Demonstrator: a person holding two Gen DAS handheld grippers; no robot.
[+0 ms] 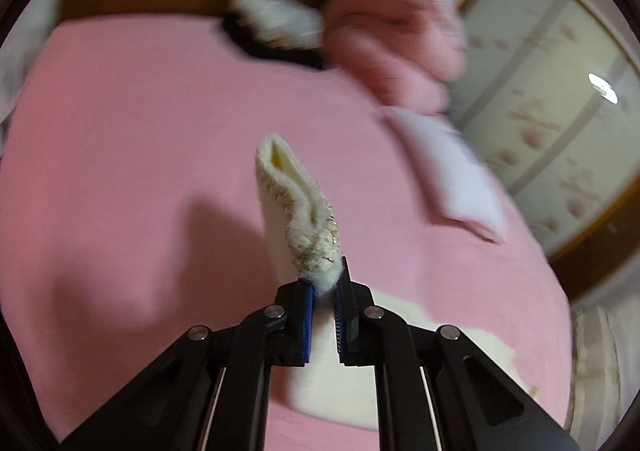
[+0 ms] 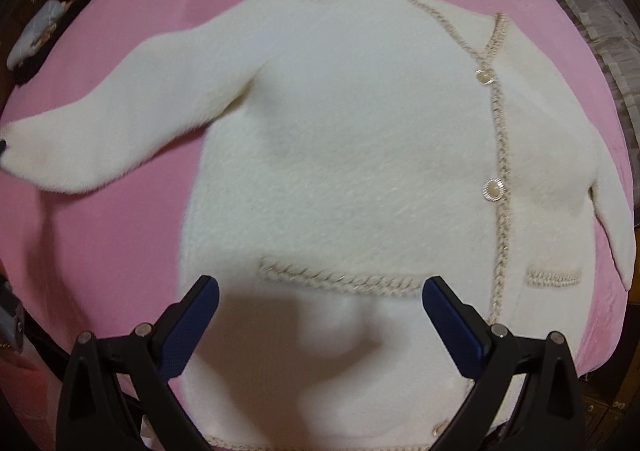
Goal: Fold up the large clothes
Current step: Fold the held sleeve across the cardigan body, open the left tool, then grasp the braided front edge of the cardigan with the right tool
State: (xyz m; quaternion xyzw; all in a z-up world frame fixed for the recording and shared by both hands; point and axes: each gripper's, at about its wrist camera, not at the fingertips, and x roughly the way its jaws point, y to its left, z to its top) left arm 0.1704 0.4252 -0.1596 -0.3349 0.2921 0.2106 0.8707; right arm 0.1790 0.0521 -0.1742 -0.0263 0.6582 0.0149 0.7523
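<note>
A fluffy white cardigan [image 2: 344,139] lies flat on a pink bed [image 2: 104,251], front side up. It has braided trim down the middle, shiny round buttons [image 2: 493,189] and two little pockets. It fills most of the bed. One sleeve [image 2: 132,119] reaches out toward the left edge of the bed, as the right wrist camera sees it. The other sleeve hangs near the right edge.

The left gripper [image 1: 325,285] is clenched on the cuff [image 1: 298,203] of a sleeve. The cuff sticks up past the tips, so it looks lifted off the bed. The right gripper [image 2: 320,291] is spread wide and holds nothing. It hangs over the bottom part of the cardigan, near a pocket.

The cardigan looks soft, thick and floppy. It will bend and sag wherever nothing holds it up. It looks light, but big, so it may drag on the bed. The fuzzy cloth could slip out of a small pinch. The trimmed cuff and the trimmed bottom hem look like firm places to grab. Stay away from the buttons, since they could snag.

At the far edge of the bed sit a pink folded blanket [image 1: 400,47] and a pillow [image 1: 448,175].
</note>
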